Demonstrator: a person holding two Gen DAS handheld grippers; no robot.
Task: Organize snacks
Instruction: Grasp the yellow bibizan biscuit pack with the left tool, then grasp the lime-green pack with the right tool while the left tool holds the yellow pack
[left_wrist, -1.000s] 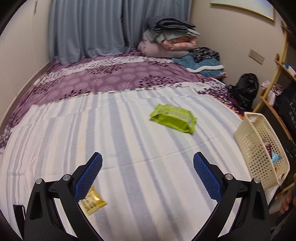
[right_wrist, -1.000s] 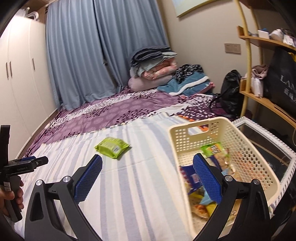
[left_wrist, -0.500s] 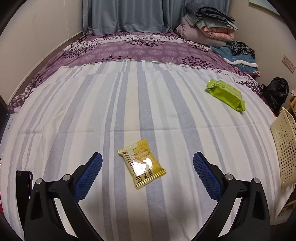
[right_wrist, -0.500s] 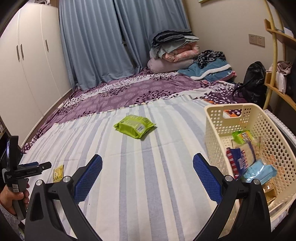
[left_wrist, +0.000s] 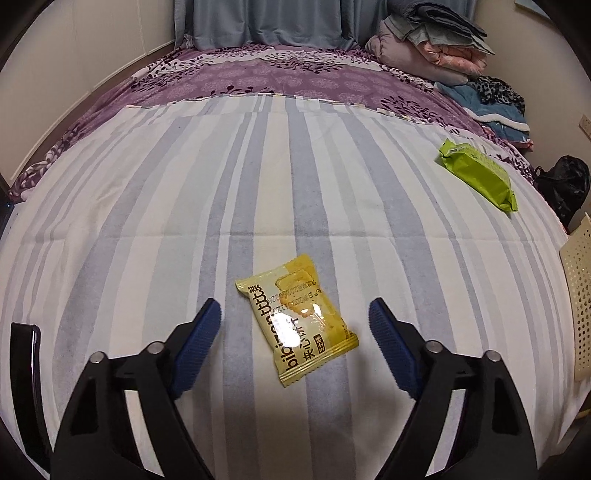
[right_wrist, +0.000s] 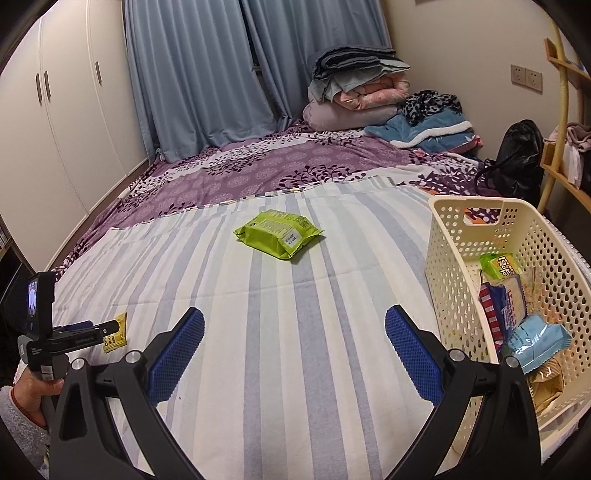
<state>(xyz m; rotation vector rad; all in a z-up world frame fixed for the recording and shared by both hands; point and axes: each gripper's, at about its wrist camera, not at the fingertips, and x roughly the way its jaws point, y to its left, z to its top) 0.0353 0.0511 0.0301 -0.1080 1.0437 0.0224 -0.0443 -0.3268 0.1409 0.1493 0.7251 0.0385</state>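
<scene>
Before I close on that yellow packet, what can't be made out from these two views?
- Basket contents: lower packets hidden under upper ones, right wrist view; left wrist view's edge crops it to a sliver.
- Yellow packet: glare blots its print; in right wrist view the left gripper covers it.
- Green packet: label too small.

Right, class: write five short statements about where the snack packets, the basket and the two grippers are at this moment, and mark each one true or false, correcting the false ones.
1. The left gripper is open, with the small yellow biscuit packet lying between its fingers. True.
2. The cream perforated plastic basket is empty. False: it holds several snack packets.
3. The lime-green snack pack lies on the striped sheet, outside the basket. True.
4. The right gripper is shut on the green pack. False: it is open and holds nothing.
5. The yellow packet stands upright. False: it lies flat.
</scene>
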